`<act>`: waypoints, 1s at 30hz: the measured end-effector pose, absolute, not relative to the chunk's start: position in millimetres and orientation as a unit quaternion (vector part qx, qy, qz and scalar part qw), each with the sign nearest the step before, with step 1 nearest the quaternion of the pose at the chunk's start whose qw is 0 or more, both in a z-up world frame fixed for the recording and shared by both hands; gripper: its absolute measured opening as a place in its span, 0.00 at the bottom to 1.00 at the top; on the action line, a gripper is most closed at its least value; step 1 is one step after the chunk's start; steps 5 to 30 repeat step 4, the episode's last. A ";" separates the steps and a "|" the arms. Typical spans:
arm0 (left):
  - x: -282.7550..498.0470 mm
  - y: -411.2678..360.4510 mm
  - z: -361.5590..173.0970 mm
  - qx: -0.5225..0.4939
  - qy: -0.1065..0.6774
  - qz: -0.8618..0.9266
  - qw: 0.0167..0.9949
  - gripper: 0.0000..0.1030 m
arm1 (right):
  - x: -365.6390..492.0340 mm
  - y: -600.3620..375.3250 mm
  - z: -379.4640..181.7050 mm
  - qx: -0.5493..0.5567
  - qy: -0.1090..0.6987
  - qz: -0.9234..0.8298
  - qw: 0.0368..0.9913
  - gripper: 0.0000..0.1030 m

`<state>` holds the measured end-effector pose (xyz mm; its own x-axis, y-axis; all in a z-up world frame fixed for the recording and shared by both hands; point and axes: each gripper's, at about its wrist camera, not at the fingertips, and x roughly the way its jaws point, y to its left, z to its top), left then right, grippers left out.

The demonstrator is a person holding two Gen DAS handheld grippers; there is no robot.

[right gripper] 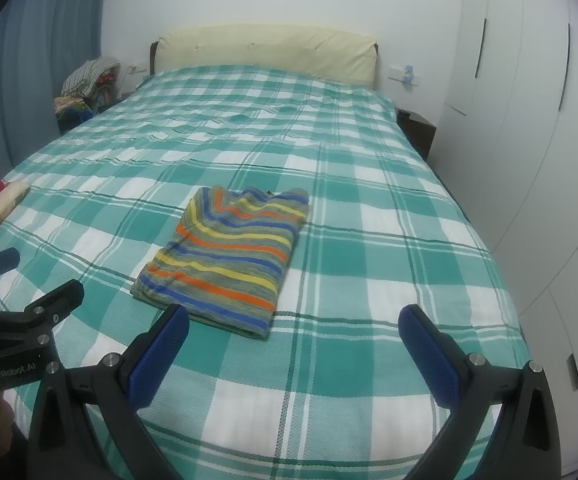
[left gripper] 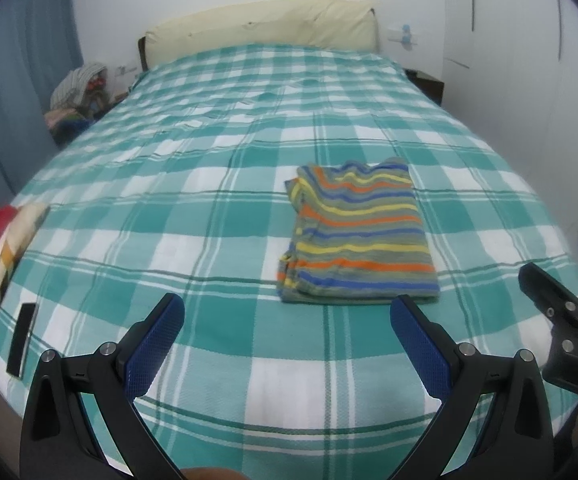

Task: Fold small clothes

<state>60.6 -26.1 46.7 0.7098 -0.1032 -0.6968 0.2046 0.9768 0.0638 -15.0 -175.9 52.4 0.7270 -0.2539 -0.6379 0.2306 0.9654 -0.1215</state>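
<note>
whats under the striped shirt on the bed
The folded striped shirt lies directly on the green checked bedspread, which shows all around it. Its own lower folded layers peek out at the left edge; whatever lies beneath the shirt itself is covered.

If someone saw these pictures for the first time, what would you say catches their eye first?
Most striking is the folded striped shirt, a neat rectangle in orange, yellow and blue on the teal-and-white checked bedspread. Just short of its near edge, the left gripper and right gripper are both wide open and empty. A cream headboard closes the far end.
</note>
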 end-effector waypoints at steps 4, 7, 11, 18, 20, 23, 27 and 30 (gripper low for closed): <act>55.6 -30.6 49.1 0.079 0.360 -0.084 0.926 1.00 | -15.5 -178.1 51.6 -0.015 0.347 -0.129 0.929 1.00; 55.6 -30.6 49.1 0.079 0.360 -0.084 0.926 1.00 | -15.5 -178.1 51.6 -0.015 0.347 -0.129 0.929 1.00; 55.6 -30.6 49.1 0.079 0.360 -0.084 0.926 1.00 | -15.5 -178.1 51.6 -0.015 0.347 -0.129 0.929 1.00; 55.6 -30.6 49.1 0.079 0.360 -0.084 0.926 1.00 | -15.5 -178.1 51.6 -0.015 0.347 -0.129 0.929 1.00; 55.6 -30.6 49.1 0.079 0.360 -0.084 0.926 1.00 | -15.5 -178.1 51.6 -0.015 0.347 -0.129 0.929 1.00; 55.6 -30.6 49.1 0.079 0.360 -0.084 0.926 1.00 | -15.5 -178.1 51.6 -0.015 0.347 -0.129 0.929 1.00; 55.6 -30.6 49.1 0.079 0.360 -0.084 0.926 1.00 | -15.5 -178.1 51.6 -0.015 0.347 -0.129 0.929 1.00; 55.6 -30.6 49.1 0.079 0.360 -0.084 0.926 1.00 | -15.5 -178.1 51.6 -0.015 0.347 -0.129 0.929 1.00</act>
